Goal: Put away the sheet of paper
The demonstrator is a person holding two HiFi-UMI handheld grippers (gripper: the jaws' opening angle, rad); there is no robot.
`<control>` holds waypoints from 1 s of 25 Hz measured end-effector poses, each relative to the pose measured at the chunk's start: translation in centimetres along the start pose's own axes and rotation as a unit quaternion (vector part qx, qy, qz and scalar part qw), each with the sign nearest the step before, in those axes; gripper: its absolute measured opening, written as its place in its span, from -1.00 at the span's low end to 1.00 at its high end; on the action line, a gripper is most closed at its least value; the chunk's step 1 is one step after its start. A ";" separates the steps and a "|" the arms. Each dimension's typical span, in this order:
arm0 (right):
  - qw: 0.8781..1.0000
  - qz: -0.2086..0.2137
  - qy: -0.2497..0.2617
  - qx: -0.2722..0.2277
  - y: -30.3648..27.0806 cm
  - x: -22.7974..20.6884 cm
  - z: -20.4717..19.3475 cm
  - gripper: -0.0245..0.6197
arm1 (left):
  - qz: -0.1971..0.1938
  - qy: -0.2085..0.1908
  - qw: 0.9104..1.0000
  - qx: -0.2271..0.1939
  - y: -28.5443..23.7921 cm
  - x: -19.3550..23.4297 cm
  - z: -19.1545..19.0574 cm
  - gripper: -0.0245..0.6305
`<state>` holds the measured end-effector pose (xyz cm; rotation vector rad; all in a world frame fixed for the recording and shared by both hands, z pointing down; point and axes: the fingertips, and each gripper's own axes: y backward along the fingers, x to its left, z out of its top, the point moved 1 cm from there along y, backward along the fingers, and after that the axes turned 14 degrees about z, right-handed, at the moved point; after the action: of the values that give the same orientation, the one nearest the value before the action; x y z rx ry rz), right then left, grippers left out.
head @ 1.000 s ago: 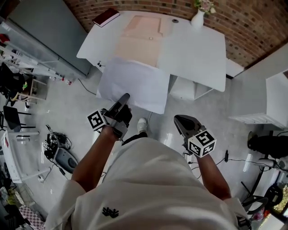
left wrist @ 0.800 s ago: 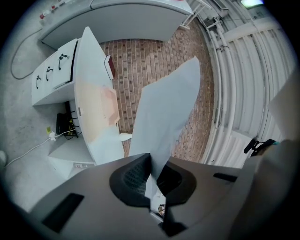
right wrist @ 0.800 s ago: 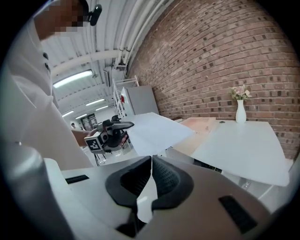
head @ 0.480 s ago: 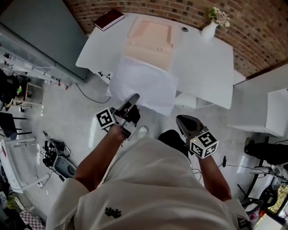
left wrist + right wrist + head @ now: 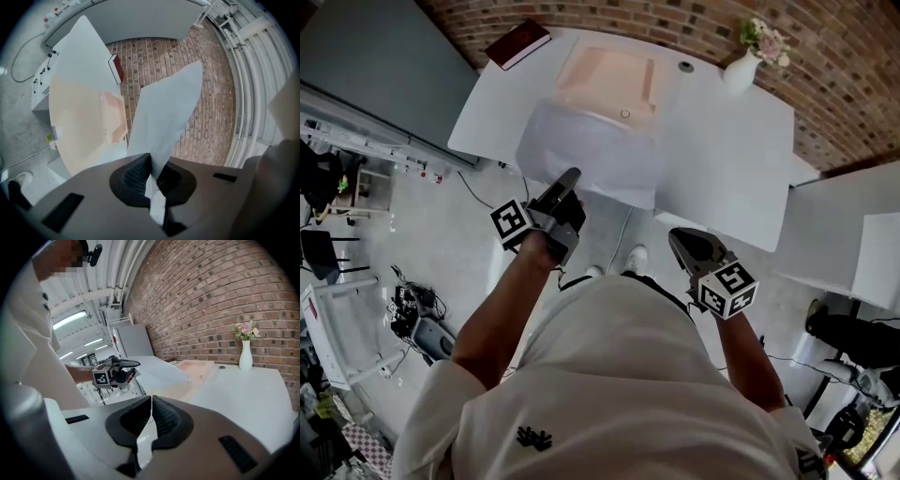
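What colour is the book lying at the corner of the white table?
The book is dark red; the head view shows it best.

Clothing: white short-sleeved shirt (image 5: 619,375), small black emblem (image 5: 530,439) | left tool (image 5: 570,176): dark grey body, ribbed black pads, white cube with black square markers | right tool (image 5: 677,236): same build, same marker cube

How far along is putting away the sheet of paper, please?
Done: the sheet of paper is lifted, pinched at one edge by the left gripper. In hand: it is held above the white table, over the near end of the peach folder. Left: laying it away, probably in that folder, and releasing. The right gripper is shut and empty.
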<state>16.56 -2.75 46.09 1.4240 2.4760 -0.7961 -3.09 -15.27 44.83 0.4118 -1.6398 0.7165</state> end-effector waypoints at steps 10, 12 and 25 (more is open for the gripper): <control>1.000 0.005 -0.029 -0.004 1.6 -7.3 -0.8 -0.82 | 0.041 0.022 0.999 -0.028 -8.5 2.1 3.0 -0.85; 1.000 -0.001 -0.023 0.005 1.2 -7.9 -0.4 -0.82 | 0.047 0.031 0.998 -0.024 -9.9 2.8 3.7 -0.85; 0.997 -0.065 -0.028 0.008 -2.5 -11.2 4.6 -0.82 | 0.094 0.059 0.994 0.024 -16.9 9.6 9.7 -0.85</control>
<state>19.86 -14.55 47.60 1.2378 2.5458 -0.8688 -1.63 -33.00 57.23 0.2450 -1.5657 0.9058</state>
